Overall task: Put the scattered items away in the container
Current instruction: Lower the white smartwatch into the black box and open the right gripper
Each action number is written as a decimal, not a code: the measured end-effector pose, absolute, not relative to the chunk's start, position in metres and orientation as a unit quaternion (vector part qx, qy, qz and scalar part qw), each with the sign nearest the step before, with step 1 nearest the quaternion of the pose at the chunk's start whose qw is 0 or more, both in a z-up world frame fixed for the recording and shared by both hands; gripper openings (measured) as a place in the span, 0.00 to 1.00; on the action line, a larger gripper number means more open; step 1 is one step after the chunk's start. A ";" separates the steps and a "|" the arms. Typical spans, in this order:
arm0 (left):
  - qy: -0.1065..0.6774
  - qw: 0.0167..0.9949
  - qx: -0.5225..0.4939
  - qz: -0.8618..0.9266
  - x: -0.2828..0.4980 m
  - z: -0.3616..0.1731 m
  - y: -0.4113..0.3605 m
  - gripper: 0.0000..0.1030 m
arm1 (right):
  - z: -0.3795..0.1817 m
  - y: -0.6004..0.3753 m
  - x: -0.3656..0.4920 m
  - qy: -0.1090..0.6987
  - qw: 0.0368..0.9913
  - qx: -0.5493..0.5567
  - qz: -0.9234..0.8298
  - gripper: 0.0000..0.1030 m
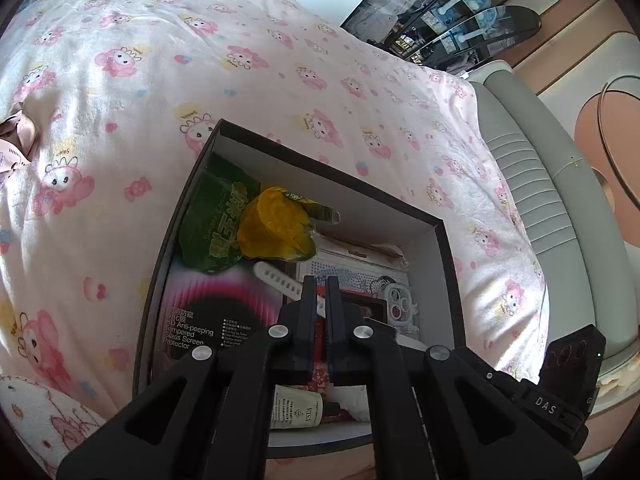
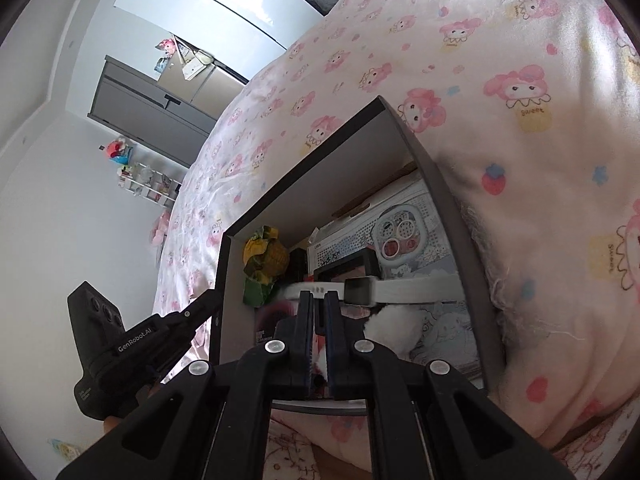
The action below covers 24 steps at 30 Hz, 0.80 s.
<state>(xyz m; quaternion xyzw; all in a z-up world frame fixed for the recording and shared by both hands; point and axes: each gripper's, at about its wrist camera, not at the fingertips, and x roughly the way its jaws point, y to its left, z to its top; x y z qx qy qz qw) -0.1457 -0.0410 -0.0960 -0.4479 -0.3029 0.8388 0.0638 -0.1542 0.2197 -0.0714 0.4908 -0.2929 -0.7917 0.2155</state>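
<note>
Container (image 1: 436, 240): rectangular cardboard box, dark outside, plain pale inside, standing open on the bed; in the left wrist view its far corner points toward 11 o'clock and its long axis runs from 6 toward 12.
Watch (image 2: 360, 290): white rubbery strap with a square dark-faced case, lying flat across the other contents; in the right wrist view its long axis runs from 9 to 3 o'clock, just beyond the right gripper's tips.
Snack packet (image 1: 216, 216): crinkly green foil with yellow lettering, at the box's 11 o'clock corner in the left wrist view.
Yellow cup (image 1: 276, 232): glossy, rounded, wrapped in clear film, resting on the packet.
Screen protector pack (image 1: 192, 320): flat glossy card, pink and black, along the box's 9 o'clock wall.
Phone case (image 1: 400, 300): white, rounded corners, ringed holes, at 3 o'clock of the left gripper's tips.
Small bottle (image 1: 296, 408): cylindrical, cream label, lying on its side at the near wall.
White puff (image 2: 394, 328): fluffy, soft, just right of the right gripper.
Left gripper (image 1: 320, 284): black plastic fingers pressed nearly together over the box, clasping nothing I can make out.
Right gripper (image 2: 317, 298): fingers drawn close with a narrow slit, over the near edge, holding nothing visible.
Bedcover (image 1: 200, 60): soft, rumpled cotton, pale pink with cartoon rabbits.
</note>
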 end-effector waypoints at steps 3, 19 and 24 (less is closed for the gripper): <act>-0.294 0.084 -0.456 0.836 -0.145 -0.097 -0.039 0.02 | -0.076 0.205 -0.154 -0.285 0.232 0.505 -0.781 0.04; -0.119 0.137 -0.603 0.777 -0.213 -0.147 0.048 0.12 | -0.103 0.185 -0.173 -0.185 0.175 0.577 -0.776 0.05; -0.140 0.155 -0.594 0.777 -0.224 -0.148 0.044 0.16 | -0.118 0.184 -0.187 -0.178 0.156 0.590 -0.772 0.05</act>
